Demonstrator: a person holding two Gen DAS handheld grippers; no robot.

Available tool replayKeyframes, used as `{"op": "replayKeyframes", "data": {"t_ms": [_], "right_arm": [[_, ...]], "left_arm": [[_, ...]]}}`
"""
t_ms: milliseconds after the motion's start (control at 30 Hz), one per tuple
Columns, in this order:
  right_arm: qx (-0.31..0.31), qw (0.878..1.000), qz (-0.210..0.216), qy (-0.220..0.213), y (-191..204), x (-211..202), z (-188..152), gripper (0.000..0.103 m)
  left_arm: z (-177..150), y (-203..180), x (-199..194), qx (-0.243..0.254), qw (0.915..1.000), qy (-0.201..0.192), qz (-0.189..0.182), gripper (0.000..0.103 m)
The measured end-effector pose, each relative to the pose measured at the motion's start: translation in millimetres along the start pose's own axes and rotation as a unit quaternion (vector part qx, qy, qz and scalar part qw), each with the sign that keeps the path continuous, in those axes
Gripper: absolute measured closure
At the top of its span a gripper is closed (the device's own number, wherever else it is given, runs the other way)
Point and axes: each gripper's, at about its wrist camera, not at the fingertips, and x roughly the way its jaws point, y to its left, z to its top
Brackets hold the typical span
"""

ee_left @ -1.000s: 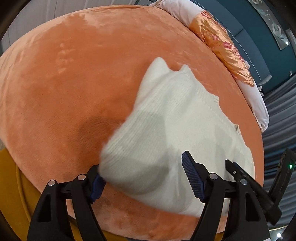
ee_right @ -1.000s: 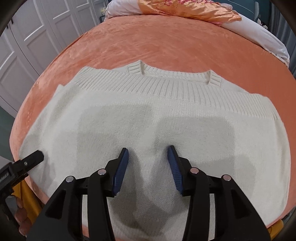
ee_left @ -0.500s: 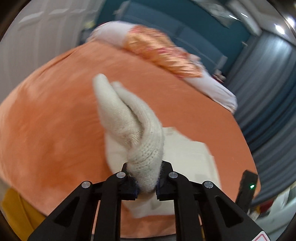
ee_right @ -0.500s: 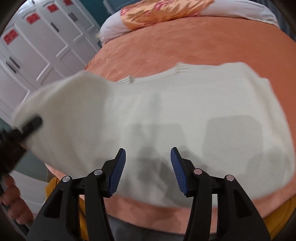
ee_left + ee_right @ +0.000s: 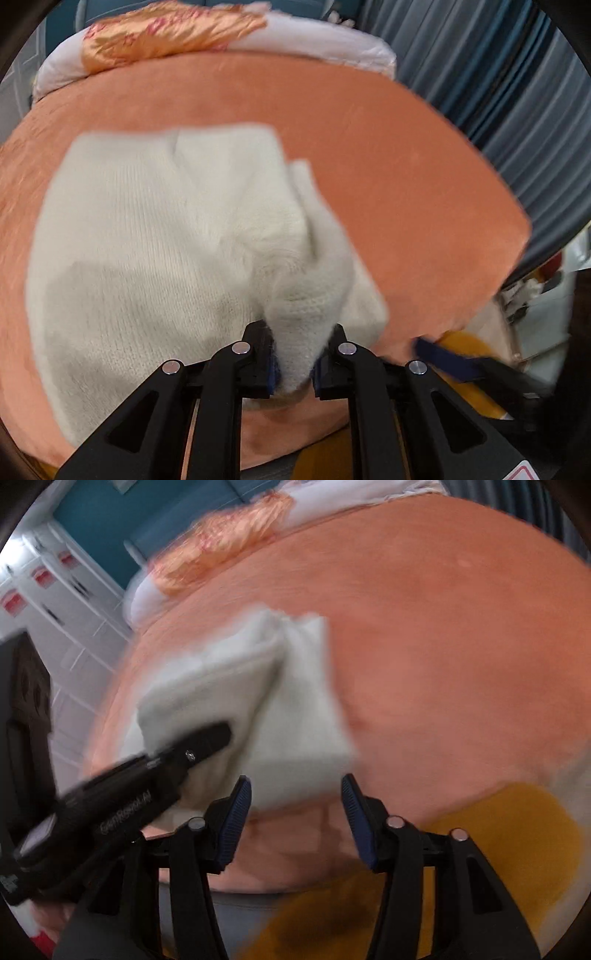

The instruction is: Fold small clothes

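Across the orange bedcover [image 5: 388, 155] a soft, light, limp cream sweater [image 5: 147, 236] is spread at frame centre, best taken by its bunched edge, as clenched by the left gripper [image 5: 293, 363], while the right gripper [image 5: 295, 819] is held parted and empty.

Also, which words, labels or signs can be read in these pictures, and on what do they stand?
"GenRobot.AI", blurred and upside down, so uncertain: white lettering on the left claw.
Red labels on the wardrobe doors: too blurred to read.
Red-edged sticker, picture corner: cut off.
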Motion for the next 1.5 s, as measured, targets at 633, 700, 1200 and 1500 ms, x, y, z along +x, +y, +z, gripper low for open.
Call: {"op": "replayKeyframes", "data": {"t_ms": [633,700,1200,1500], "right_arm": [[-0.048,0.994,0.097,-0.033,24.8,-27.7,30.9,0.024],[-0.062,0.992,0.108,-0.010,40.3,-9.9,30.5,0.024],[-0.033,0.991,0.125,-0.043,25.8,-16.2,49.8,0.090],[0.019,0.994,0.098,0.039,-14.0,31.6,19.1,0.075]], "left_arm": [[-81.5,86.2,-86.3,-0.067,0.9958,-0.024,0.056,0.034],[-85.7,88.5,-74.9,-0.062,0.9959,-0.017,0.064,0.034],[-70.9,100.7,-50.1,-0.052,0.9927,-0.015,0.108,0.083],[-78.1,98.0,-36.0,-0.064,0.9896,0.012,0.128,0.083]]}}
